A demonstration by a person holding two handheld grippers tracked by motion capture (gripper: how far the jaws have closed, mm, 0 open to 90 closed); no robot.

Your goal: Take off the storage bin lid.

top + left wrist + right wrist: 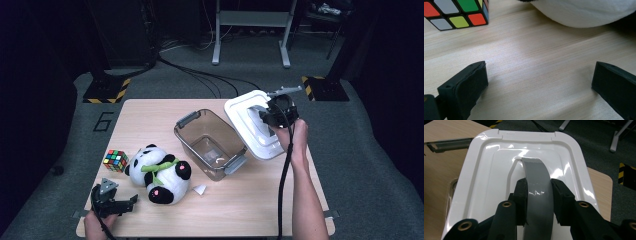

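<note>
A white box lid (248, 131) with a grey strap handle (535, 171) is at the table's far right, tilted, beside the clear plastic box (192, 145). My right gripper (266, 119) is shut on that handle; in the right gripper view its pads (522, 195) press the strap from both sides and the lid (486, 172) stretches away ahead. My left gripper (121, 205) rests low at the table's front left, open with nothing between its jaws (539, 82). It sits just in front of the Rubik's cube (456, 12) and the plush panda (584, 12).
The panda (160, 172) lies left of the open box, with the cube (116, 160) to its left. A small white scrap (200, 189) lies near the panda. The lid overhangs the wooden table's (250, 205) right edge. Stands and cables cross the dark floor behind.
</note>
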